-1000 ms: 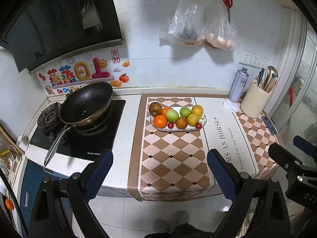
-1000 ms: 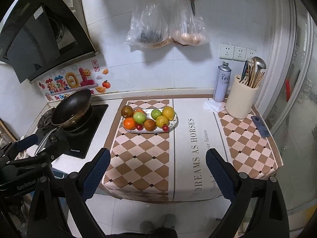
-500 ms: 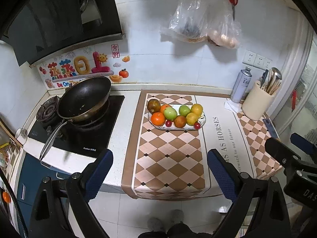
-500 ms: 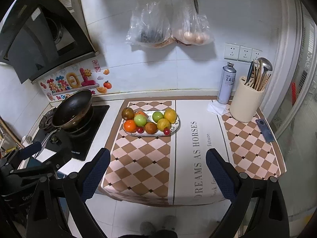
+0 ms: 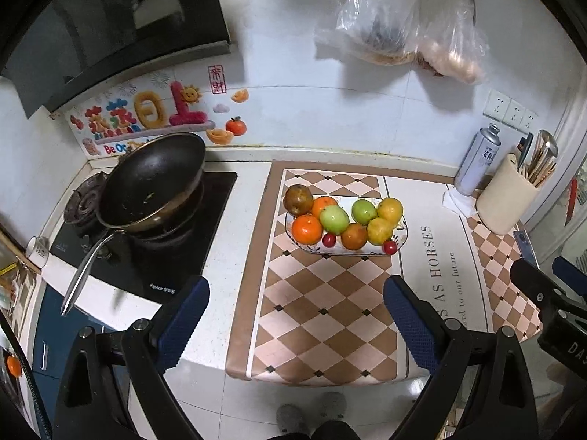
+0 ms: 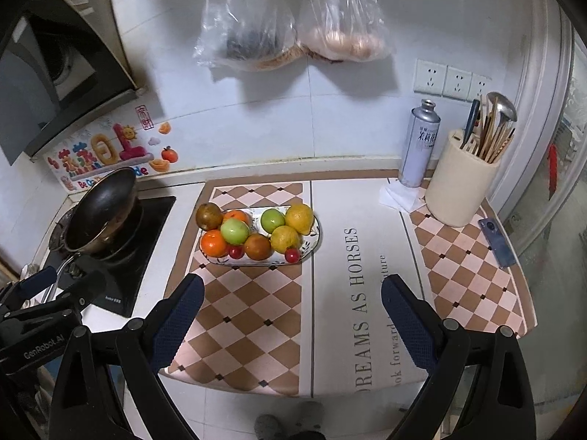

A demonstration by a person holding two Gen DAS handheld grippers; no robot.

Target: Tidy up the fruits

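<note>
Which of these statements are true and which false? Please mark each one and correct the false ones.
1. Both grippers, left and right, are open and hold nothing. True.
2. The fruits lie on a plate. True.
3. The pan stands right of the plate. False: it is left of it, on the stove.
4. A gripper touches the brown fruit. False: both are short of the plate.
5. The can stands beside the utensil holder. True.

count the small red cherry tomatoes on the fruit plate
2. One small red cherry tomato sits at the front between the oranges; the other lies at the white oval plate's front right edge. More may be hidden beneath.
</note>
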